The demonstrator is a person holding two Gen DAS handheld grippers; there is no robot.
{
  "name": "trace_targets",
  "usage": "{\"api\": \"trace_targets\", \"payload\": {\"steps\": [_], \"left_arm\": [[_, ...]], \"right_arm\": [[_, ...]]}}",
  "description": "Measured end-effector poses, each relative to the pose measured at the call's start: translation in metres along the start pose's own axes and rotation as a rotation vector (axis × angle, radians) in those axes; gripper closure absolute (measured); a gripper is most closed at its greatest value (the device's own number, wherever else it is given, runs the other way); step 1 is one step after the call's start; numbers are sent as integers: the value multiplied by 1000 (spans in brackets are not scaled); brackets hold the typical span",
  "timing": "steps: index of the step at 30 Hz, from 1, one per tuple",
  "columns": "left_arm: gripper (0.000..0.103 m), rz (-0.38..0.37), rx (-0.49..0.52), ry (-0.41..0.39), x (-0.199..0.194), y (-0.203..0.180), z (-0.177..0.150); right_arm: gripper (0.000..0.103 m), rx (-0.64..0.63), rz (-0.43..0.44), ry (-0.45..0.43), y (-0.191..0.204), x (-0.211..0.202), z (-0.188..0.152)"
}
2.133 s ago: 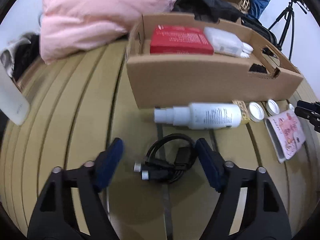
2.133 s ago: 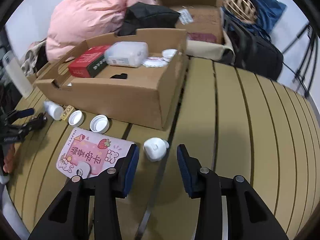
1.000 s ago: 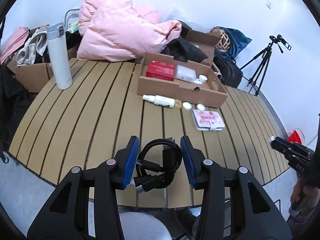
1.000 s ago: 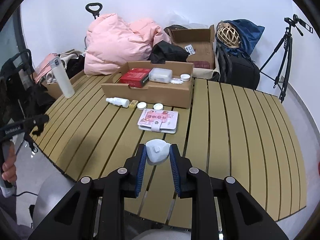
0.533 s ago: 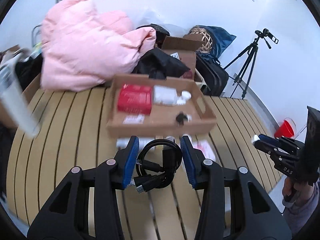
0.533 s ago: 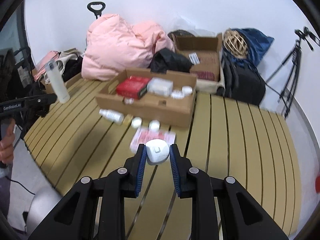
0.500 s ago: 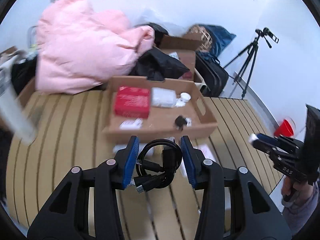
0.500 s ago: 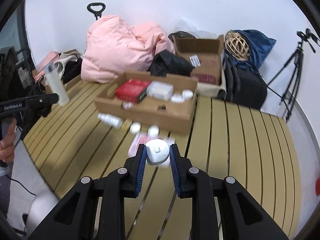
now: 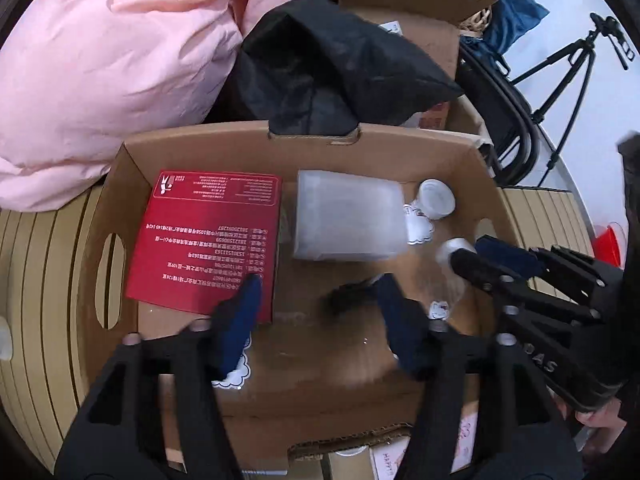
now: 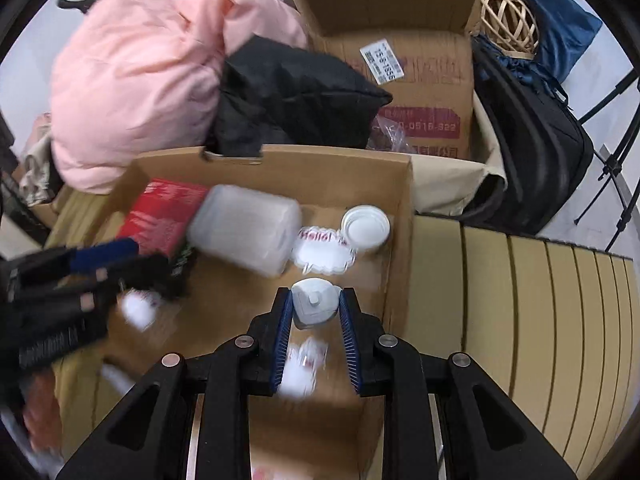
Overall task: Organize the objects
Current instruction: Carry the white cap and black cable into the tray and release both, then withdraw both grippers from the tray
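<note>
Cardboard tray: shallow brown cardboard tray [image 9: 400, 148] with cut-out handle slots, on a slatted tan wooden table [image 10: 540, 300]; both grippers are above its interior.
Left gripper: left gripper [image 9: 316, 312] with blue-padded black fingers [image 9: 240, 316], jaws spread wide with nothing between the pads.
Black cable bundle: dark, motion-blurred black cable bundle [image 9: 350, 300] on the tray floor, between the spread left jaws and just inside the right-hand pad; contact with that pad cannot be determined.
Right gripper: right gripper [image 10: 314, 312], jaws clenched on a small white plastic cap-shaped adapter.
White adapter: white adapter [image 10: 314, 306] pinched between the two blue ribbed pads at their tips, above the tray floor near the tray's right wall.
Red box: flat red printed carton [image 9: 208, 240] lying in the left part of the tray; the left finger overlaps its near corner in the left wrist view.
Translucent box: frosted plastic rectangular container [image 9: 346, 220] just beside the red box, toward tray centre.
White jar: small round white jar [image 10: 365, 227] in the far right corner of the tray.
Labels: white scalloped stickers [image 10: 322, 254] on the tray floor between the translucent box and the white jar.
Surroundings: pink quilted bundle [image 9: 112, 56] and black fabric [image 9: 332, 68] beyond the tray's far wall.
</note>
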State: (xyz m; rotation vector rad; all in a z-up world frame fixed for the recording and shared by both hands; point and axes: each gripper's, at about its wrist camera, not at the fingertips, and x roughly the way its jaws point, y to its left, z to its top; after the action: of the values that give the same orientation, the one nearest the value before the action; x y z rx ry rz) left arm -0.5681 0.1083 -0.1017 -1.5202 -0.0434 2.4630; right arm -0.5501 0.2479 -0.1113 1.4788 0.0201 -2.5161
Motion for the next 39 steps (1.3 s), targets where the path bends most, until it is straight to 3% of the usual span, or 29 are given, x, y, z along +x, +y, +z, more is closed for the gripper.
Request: {"api": "trace_targets", "payload": {"steps": [1, 2, 3, 4, 10, 13, 14, 16, 20, 27, 32, 39], "left_arm": [[33, -8, 4, -17, -3, 0, -1], [29, -11, 9, -41, -9, 2, -2], [23, -4, 11, -64, -15, 5, -2], [22, 7, 15, -83, -20, 9, -2], [19, 79, 62, -127, -62, 20, -13], [18, 169, 105, -197, -105, 26, -45], [13, 184, 108, -229, -126, 30, -65], [6, 195, 105, -261, -155, 36, -97], [4, 201, 126, -311, -211, 37, -185], [0, 193, 39, -263, -254, 34, -297], [0, 192, 57, -228, -256, 25, -325], [0, 189, 43, -239, -255, 20, -324]], "right_arm": [[69, -2, 2, 20, 0, 10, 4], [55, -3, -3, 39, 0, 16, 6], [28, -7, -8, 30, 1, 17, 7], [17, -14, -10, 6, 1, 15, 7], [16, 4, -20, -71, 2, -17, 7], [16, -13, -20, -97, 7, -44, -6], [16, -23, -17, -110, 10, -56, -14], [16, -50, -13, -145, 16, -84, -40], [16, -97, 29, -160, 30, -137, -116], [16, -55, 95, -126, 60, -196, -254], [16, -72, 126, -86, 87, -210, -307], [16, -71, 109, -88, 93, -212, -310]]}}
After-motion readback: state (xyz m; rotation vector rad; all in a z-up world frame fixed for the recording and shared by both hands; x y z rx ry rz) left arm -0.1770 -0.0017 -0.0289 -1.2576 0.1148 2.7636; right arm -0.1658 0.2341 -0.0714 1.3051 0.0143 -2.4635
